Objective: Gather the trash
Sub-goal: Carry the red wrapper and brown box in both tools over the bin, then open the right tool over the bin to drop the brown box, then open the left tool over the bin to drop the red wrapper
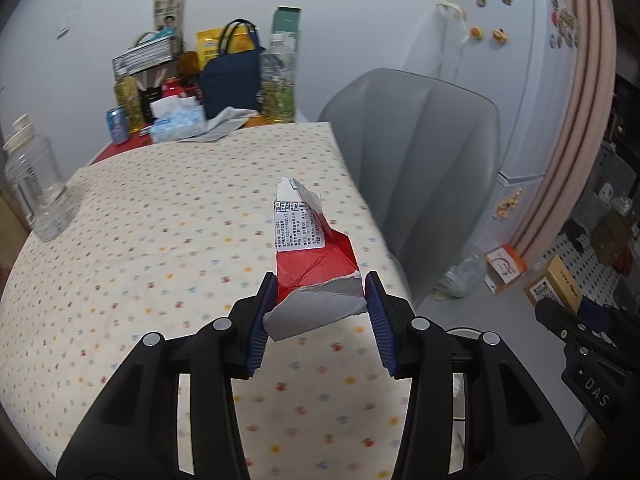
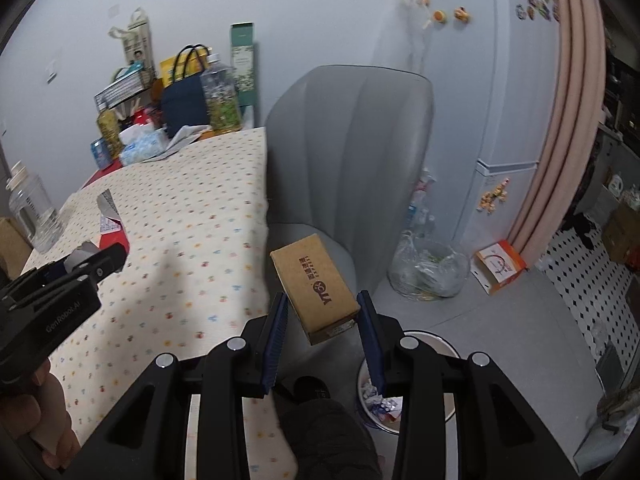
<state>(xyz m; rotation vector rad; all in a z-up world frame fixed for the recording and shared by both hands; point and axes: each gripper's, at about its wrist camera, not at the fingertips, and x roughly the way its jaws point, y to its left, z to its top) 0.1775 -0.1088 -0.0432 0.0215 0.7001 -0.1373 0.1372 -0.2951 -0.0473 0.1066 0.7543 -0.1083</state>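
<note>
Trash was in both grippers at inspection — two pieces, each lifted clear of the table. The left gripper (image 1: 320, 300), low centre of the left wrist view, stood partly closed on a torn red-and-white carton (image 1: 312, 256); both blue pads (image 1: 262, 320) touched its grey torn end, and the printed end jutted forward, up the frame, over the dotted tablecloth (image 1: 160, 240). The right gripper (image 2: 322, 320), low centre of the right wrist view, was likewise partly closed on a small brown cardboard box (image 2: 314, 284), clamped at its near end and tilted, seen against the grey chair (image 2: 348, 152).

Judged step: carrying — pickup done, disposal not yet. A white bin (image 2: 384, 396) with scraps inside showed in the lower part of the right wrist view, partly hidden behind the right gripper's finger; the box sat above it in frame, though whether directly over the mouth could not be told. The next move called for bringing each piece over that opening before any release. A clear plastic bag (image 2: 430, 268) lay on the floor at right of the chair.
</note>
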